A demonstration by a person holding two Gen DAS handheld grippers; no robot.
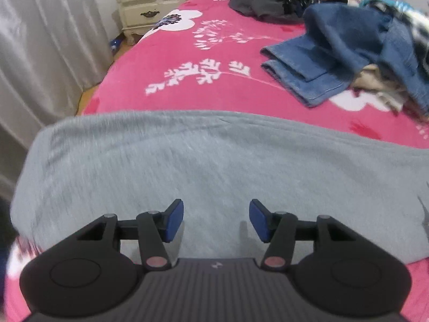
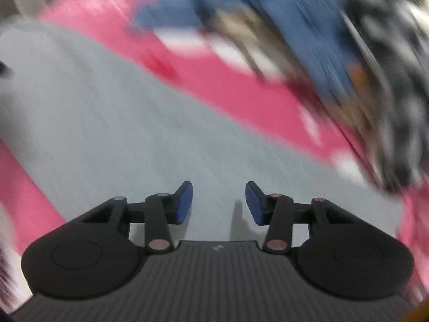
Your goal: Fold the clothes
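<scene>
A grey garment [image 1: 203,158] lies flat across the near part of a pink bed. My left gripper [image 1: 216,220] hovers over its near edge, open, with nothing between its blue pads. The right wrist view is heavily blurred. There the same grey garment [image 2: 128,123] fills the lower left, and my right gripper [image 2: 219,204] stands open above it, holding nothing.
Blue jeans [image 1: 329,61] lie crumpled at the right on the pink floral bedspread [image 1: 187,53], beside a beige cloth [image 1: 375,80] and a dark heap of clothes [image 1: 281,0] at the far end. A cream nightstand [image 1: 150,2] and a pale curtain [image 1: 40,53] stand left of the bed.
</scene>
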